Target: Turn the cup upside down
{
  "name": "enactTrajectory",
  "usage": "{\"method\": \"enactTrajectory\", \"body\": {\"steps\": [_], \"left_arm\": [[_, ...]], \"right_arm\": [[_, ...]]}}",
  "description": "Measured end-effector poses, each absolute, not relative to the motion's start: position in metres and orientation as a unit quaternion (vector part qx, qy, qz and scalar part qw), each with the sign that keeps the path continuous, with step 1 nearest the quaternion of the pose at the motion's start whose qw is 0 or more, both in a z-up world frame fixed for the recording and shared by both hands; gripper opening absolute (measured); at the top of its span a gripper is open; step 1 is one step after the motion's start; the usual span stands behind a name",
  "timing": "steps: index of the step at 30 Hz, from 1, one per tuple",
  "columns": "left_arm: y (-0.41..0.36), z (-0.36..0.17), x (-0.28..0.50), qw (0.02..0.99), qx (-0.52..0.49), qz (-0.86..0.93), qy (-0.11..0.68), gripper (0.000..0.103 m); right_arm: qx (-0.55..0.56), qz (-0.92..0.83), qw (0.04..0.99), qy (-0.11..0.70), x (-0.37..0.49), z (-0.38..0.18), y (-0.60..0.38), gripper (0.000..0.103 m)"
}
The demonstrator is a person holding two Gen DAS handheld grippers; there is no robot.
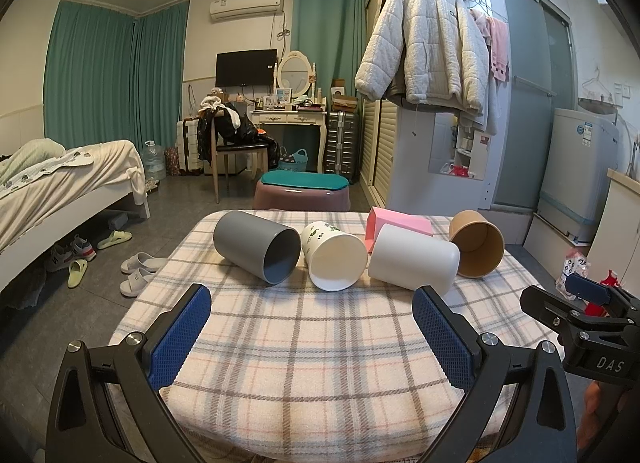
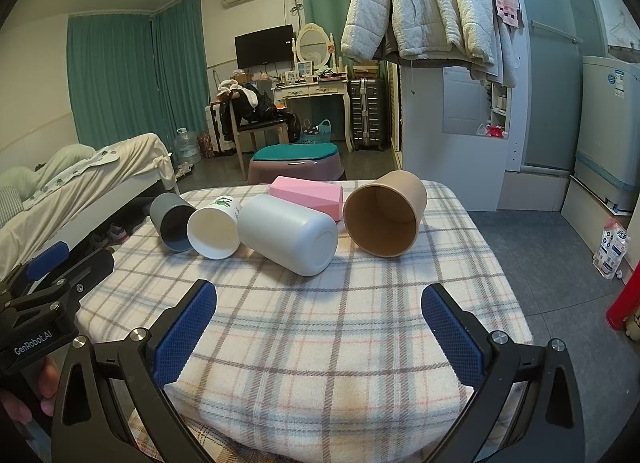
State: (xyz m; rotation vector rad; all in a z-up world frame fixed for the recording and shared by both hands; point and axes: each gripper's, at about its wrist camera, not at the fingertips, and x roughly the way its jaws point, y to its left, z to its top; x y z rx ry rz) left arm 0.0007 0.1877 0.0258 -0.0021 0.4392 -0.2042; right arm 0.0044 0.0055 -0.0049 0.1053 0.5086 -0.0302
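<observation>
In the left wrist view, the left gripper (image 1: 311,327) hovers over the near part of the bench (image 1: 304,363), which is covered in a plaid cloth; its blue-padded fingers (image 1: 182,337) are spread wide and grasp nothing. Across the far half of the bench five cups lie on their sides in a rough row. From left to right these are a grey cup (image 1: 256,246) with its mouth toward the camera, a white paper cup (image 1: 334,255) with green prints just beside it, a plain white cup (image 1: 414,262) showing its closed base end to the right, and a brown paper cup (image 1: 476,243) at the far right, mouth facing near. A pink cup (image 1: 396,224) lies behind the plain white one. The right gripper (image 1: 580,295) shows at the right edge, beside the bench; from here I cannot tell how its jaws stand. In the right wrist view, the right gripper (image 2: 318,327) hangs over the near bench (image 2: 320,343) with its fingers (image 2: 454,337) released and wide apart, empty. The plain white cup (image 2: 286,233) lies nearest, base toward the camera, touching the white paper cup (image 2: 214,227) on its left; the grey cup (image 2: 172,221) is farther left, the pink cup (image 2: 308,196) behind, and the brown paper cup (image 2: 384,219) to the right, apart from the white one. The left gripper (image 2: 52,267) appears at the left edge.
</observation>
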Motion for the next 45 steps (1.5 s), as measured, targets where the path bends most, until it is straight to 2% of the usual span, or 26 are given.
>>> {"method": "enactTrajectory", "body": {"steps": [18,27,36,45], "left_arm": [[0.195,0.018,0.023,0.967,-0.006,-0.100,0.232,0.103],[0.196,0.018,0.072,0.961,-0.007,-0.085,0.264,0.103],[0.189,0.006,0.117,0.951,0.000,-0.084,0.297,0.103],[0.178,-0.009,0.132,0.943,0.007,-0.095,0.319,0.103]], "right_arm": [[0.046,-0.026,0.961,0.270,0.020,-0.004,0.008,0.103],[0.062,-0.086,0.946,0.306,0.085,0.022,-0.027,0.103],[0.098,-0.123,0.913,0.377,0.163,-0.004,-0.064,0.103],[0.111,-0.130,0.894,0.415,0.186,-0.029,-0.073,0.103]]}}
